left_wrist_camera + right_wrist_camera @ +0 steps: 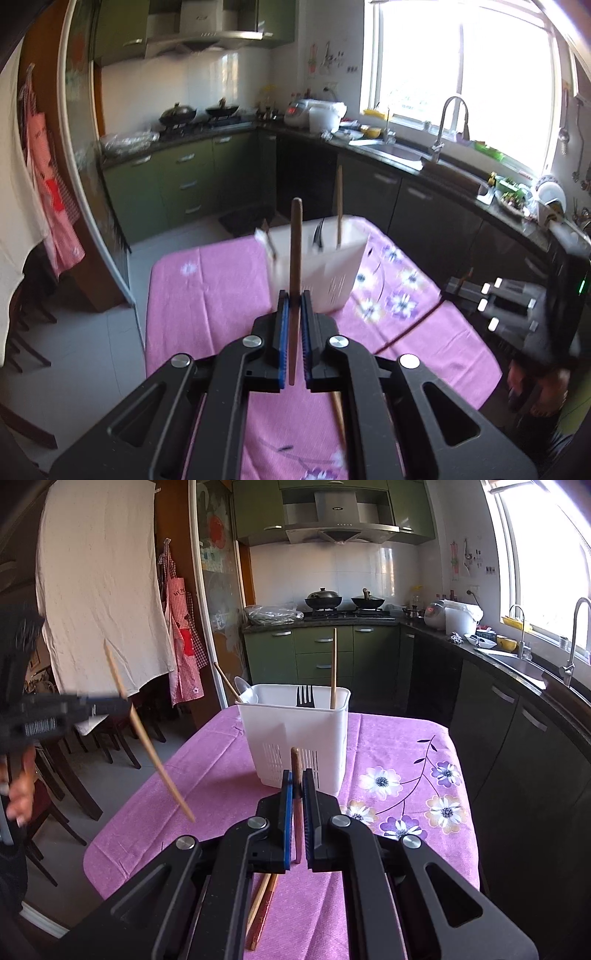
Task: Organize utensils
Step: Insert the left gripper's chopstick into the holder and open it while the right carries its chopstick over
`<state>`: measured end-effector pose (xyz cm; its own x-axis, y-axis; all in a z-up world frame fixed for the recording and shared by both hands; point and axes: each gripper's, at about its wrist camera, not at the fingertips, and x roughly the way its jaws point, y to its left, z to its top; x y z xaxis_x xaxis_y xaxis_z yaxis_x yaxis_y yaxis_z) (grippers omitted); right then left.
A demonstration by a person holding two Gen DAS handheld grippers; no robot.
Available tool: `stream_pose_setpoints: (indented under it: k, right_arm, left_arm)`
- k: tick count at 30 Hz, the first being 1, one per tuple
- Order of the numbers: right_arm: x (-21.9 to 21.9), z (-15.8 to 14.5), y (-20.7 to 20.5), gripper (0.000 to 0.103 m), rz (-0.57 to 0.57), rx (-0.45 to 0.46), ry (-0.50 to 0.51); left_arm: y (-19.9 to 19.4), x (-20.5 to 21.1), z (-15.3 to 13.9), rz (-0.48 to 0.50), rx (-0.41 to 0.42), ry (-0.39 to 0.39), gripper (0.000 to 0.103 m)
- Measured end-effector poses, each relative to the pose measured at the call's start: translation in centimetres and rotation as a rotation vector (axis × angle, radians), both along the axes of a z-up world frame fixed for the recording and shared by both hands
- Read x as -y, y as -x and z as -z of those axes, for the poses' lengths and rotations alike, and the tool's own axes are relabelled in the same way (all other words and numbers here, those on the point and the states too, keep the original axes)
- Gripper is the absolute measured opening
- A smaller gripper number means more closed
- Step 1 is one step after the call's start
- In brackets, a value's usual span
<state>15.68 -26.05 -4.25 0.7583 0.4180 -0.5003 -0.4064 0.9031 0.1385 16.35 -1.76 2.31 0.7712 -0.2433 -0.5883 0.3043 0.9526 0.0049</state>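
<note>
A white utensil holder (306, 734) stands on the pink table; it also shows in the left wrist view (325, 266). It holds a black fork (305, 696), a light chopstick (333, 668), a spoon (246, 692) and another stick. My left gripper (294, 299) is shut on a brown chopstick (295, 258), held upright in front of the holder. In the right wrist view the left gripper (110, 703) holds that chopstick (147, 734) in the air at the left. My right gripper (296, 779) is shut on a reddish-brown chopstick (296, 794) near the holder.
The table has a pink flowered cloth (399, 794). Two more chopsticks (264, 904) lie on the cloth under my right gripper. Dark counters with a sink (517, 661) run along the right. Chairs (92, 746) stand at the left.
</note>
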Motion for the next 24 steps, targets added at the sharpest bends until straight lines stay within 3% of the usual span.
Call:
stream_pose_setpoints:
  k: [9, 14, 18, 24]
  right_arm:
    - [0.4, 0.2, 0.0, 0.006, -0.007, -0.002, -0.018]
    - [0.7, 0.2, 0.1, 0.006, -0.011, -0.004, -0.027]
    - [0.7, 0.3, 0.2, 0.006, -0.018, -0.005, -0.029]
    - [0.5, 0.9, 0.1, 0.006, -0.032, -0.025, -0.033]
  left_arm:
    - [-3.3, 1.9, -6.9, 0.014, 0.123, 0.064, 0.006]
    - [-5.9, 2.8, -9.2, -0.012, 0.198, 0.07, 0.006]
    - [-8.6, 3.2, -9.2, -0.028, 0.205, 0.07, 0.006]
    - [-12.6, 3.7, -5.7, -0.044, 0.102, 0.05, 0.006]
